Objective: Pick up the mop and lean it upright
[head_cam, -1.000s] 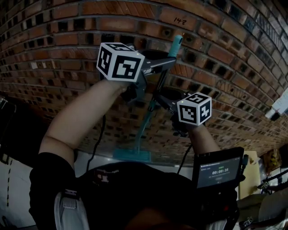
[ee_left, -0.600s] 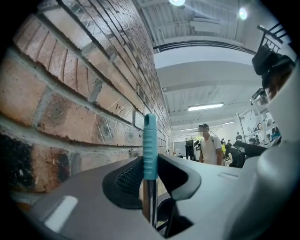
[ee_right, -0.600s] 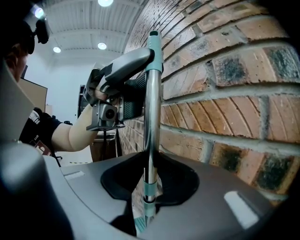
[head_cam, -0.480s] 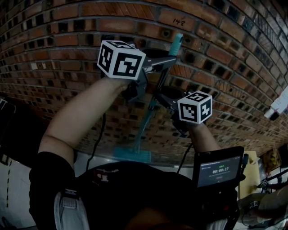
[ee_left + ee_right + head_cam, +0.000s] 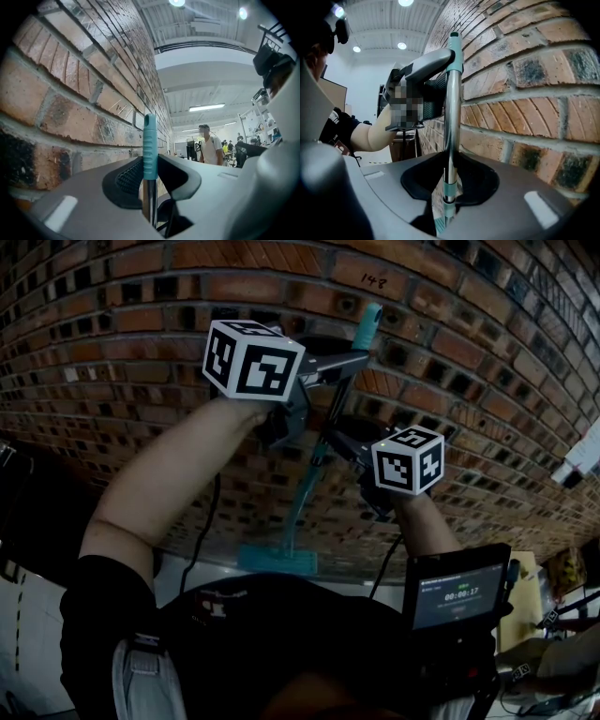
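Nothing we could see had moved since a second earlier; both hands kept their places. Before us rose the brick wall (image 5: 112, 381), and the mop (image 5: 305, 488) stood nearly upright close along it, its teal head (image 5: 277, 561) down at the wall's foot. Our left gripper (image 5: 342, 367) was clamped on the teal handle grip (image 5: 150, 145) near the top. Our right gripper (image 5: 330, 442) was clamped on the metal shaft (image 5: 451, 117) lower down.
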The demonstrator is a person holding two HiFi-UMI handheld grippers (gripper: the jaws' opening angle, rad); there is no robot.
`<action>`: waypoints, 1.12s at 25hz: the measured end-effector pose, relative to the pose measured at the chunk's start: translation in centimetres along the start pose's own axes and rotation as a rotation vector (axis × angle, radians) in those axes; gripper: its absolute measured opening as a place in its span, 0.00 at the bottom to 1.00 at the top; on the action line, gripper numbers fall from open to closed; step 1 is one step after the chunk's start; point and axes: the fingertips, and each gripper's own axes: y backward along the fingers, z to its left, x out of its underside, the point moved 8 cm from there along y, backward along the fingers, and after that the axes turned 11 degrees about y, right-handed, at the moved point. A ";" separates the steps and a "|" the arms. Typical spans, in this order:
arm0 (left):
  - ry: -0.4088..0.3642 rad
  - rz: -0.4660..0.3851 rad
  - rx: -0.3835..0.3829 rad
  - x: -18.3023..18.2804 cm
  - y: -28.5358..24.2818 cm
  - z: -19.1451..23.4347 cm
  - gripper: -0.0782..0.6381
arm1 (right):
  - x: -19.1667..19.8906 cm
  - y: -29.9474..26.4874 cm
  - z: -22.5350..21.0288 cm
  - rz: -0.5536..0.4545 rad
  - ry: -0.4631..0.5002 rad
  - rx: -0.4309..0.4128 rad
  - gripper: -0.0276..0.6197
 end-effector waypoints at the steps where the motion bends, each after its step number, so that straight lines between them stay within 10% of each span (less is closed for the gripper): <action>1: -0.002 0.001 -0.002 0.0 0.0 0.0 0.24 | 0.1 0.0 0.0 0.001 0.000 0.000 0.20; 28: -0.010 0.013 -0.032 4.3 0.5 1.0 0.24 | 4.5 -1.2 1.0 0.020 -0.021 0.005 0.20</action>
